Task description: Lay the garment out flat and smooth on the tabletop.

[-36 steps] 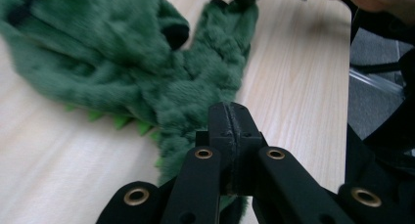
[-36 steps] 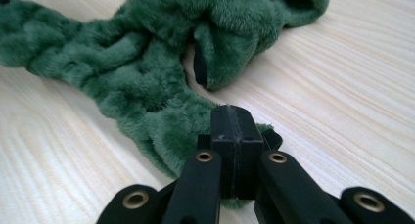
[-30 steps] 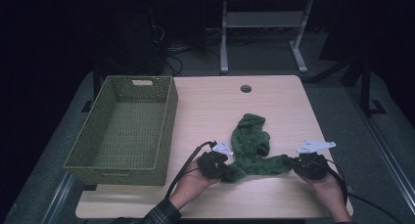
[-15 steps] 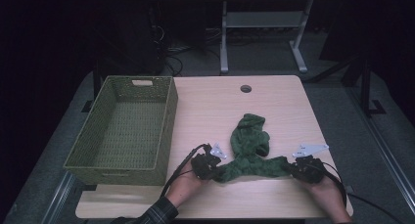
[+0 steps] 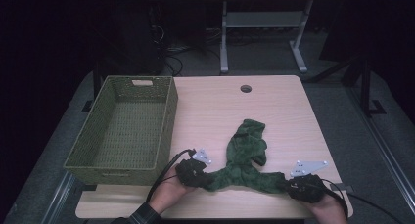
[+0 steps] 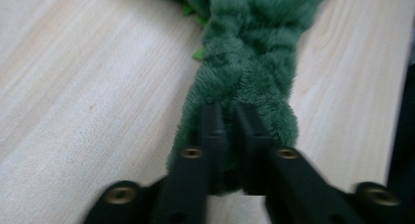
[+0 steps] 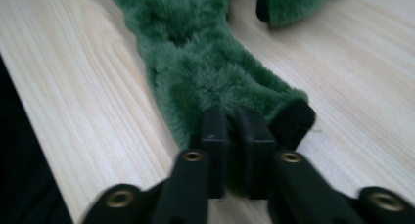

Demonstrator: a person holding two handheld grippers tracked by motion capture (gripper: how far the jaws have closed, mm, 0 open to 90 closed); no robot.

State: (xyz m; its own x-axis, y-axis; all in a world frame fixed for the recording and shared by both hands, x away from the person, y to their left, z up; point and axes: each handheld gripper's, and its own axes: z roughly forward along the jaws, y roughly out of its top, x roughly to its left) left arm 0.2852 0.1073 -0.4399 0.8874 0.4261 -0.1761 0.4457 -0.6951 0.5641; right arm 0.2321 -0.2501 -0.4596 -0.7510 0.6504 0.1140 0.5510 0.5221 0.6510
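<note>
Table (image 5: 274, 94) of pale wood, high view: a woven green basket (image 5: 125, 128) sat on its left part, and a fuzzy green cloth (image 5: 247, 158) lay on the near right part, well apart from the basket. The cloth spread in a Y, one arm running away toward the far side and two arms reaching along the near edge. Your left gripper (image 5: 195, 171) met the left arm and your right gripper (image 5: 301, 187) met the right arm, each hand low at the near edge.

Left gripper view: your left gripper (image 6: 231, 136) had its jaws nearly closed, pinching the bunched end of the cloth (image 6: 249, 62) between them. The cloth ran straight away from the jaws over the tabletop (image 6: 83, 82).

Right gripper view: your right gripper (image 7: 232, 136) showed the same, jaws drawn close on a corner of the cloth (image 7: 195, 62). A dark tab (image 7: 293, 119) stuck out of the pile just beside the right jaw.
</note>
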